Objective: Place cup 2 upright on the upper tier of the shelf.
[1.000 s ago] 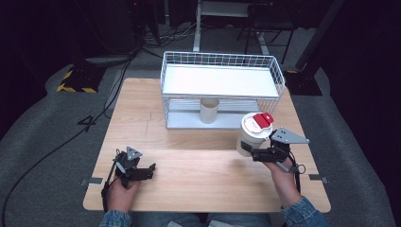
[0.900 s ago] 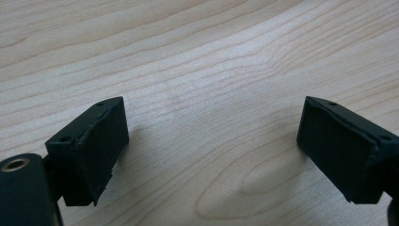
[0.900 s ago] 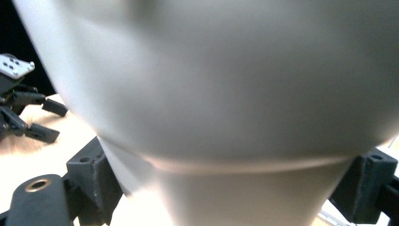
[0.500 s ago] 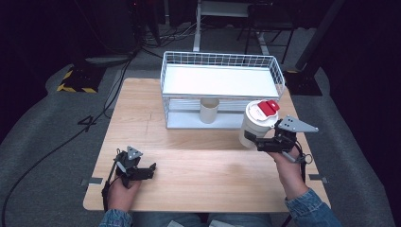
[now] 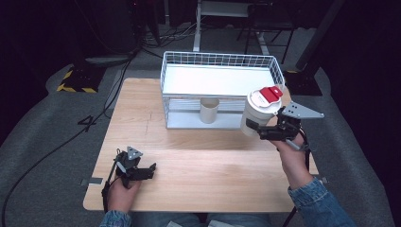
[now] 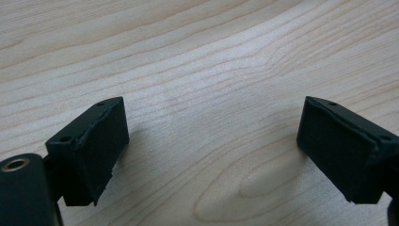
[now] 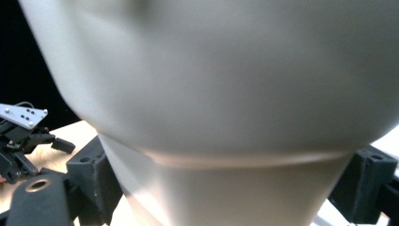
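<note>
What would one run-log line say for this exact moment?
right gripper: shut on white cup, lifted beside wire basket | left gripper: open, empty, low over table

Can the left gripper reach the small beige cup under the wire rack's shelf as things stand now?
Probably yes. The left gripper rests open on the table, holding nothing. Bare wood lies between it and the beige cup, and the wire rack looks open at its front. The low shelf would force a level approach.

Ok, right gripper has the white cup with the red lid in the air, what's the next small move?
Probably carry the white cup with the red lid left over the white wire basket: the right gripper holds it clamped just off the basket's right end.
</note>
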A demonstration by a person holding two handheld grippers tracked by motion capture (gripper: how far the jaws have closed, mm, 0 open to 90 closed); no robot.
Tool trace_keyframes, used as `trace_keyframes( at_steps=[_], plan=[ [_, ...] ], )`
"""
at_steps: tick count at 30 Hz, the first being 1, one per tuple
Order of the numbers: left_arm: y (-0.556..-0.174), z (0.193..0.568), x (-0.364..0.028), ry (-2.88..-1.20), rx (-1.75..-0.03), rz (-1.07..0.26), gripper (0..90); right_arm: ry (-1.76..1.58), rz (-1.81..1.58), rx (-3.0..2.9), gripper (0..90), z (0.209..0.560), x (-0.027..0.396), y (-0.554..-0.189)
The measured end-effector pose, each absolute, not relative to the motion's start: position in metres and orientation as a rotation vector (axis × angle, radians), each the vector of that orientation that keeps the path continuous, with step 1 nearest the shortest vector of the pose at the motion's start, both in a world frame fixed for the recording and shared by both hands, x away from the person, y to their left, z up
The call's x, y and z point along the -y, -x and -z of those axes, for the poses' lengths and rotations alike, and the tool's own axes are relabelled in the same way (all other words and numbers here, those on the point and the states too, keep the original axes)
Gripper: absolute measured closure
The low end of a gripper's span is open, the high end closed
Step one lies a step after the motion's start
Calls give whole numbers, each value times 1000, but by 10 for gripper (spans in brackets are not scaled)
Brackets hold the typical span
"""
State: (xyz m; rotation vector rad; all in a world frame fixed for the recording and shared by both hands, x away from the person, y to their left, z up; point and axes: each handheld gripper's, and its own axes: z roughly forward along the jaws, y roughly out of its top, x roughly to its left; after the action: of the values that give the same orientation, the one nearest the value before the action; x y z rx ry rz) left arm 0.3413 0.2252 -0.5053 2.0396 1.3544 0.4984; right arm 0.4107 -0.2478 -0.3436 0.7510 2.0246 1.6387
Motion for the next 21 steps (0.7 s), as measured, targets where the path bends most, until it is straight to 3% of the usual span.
trace_keyframes(
  at_steps=[21],
  plan=[
    [-341, 505, -225, -2038, -1349, -499, 101, -721, -1659, -2006, 139, 296, 231, -438]
  ],
)
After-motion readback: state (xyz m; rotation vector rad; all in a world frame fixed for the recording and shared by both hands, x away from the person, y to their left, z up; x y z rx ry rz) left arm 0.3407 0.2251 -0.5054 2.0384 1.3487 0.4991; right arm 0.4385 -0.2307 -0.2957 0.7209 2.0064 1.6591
